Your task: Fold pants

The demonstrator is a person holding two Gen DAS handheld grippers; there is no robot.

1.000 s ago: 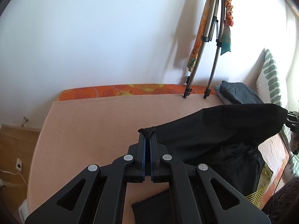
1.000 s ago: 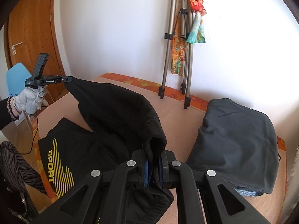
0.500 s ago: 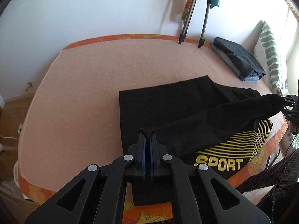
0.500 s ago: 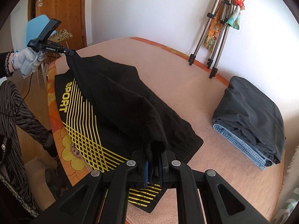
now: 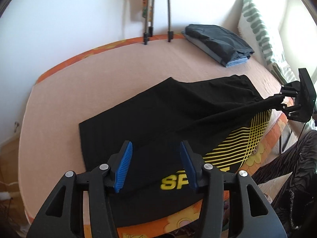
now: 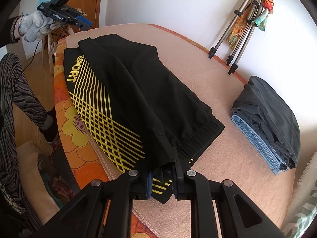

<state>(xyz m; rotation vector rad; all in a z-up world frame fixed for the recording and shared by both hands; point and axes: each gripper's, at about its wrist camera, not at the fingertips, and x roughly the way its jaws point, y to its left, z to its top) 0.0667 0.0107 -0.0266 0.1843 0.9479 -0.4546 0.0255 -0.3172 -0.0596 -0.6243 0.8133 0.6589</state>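
Since a second ago we have brought both ends of the black pants [image 5: 178, 115] down from mid-air onto the bed [image 5: 65, 91], and the top layer now lies over the lower one. Our left gripper [image 5: 156, 166] is opening: its blue pads stand well apart with nothing pressed between them, the cloth lying flat beneath. Our right gripper [image 6: 161, 180] is opening too; the waistband edge still hangs between its jaws at 6 o'clock in the right wrist view, and the pads no longer seem to press on it.

In the left wrist view the pants stretch from 7 o'clock toward 3 o'clock, near the bed's front edge, with the yellow SPORT print [image 6: 73, 69] of the lower layer showing at the side. So one fold looks done, though the top layer sits bunched and skewed near the right gripper. We judge that smoothing it and at least one more fold remain. A folded stack of clothes [image 6: 267, 119] sits at 3 o'clock, well apart, beneath the tripod [image 6: 239, 29].
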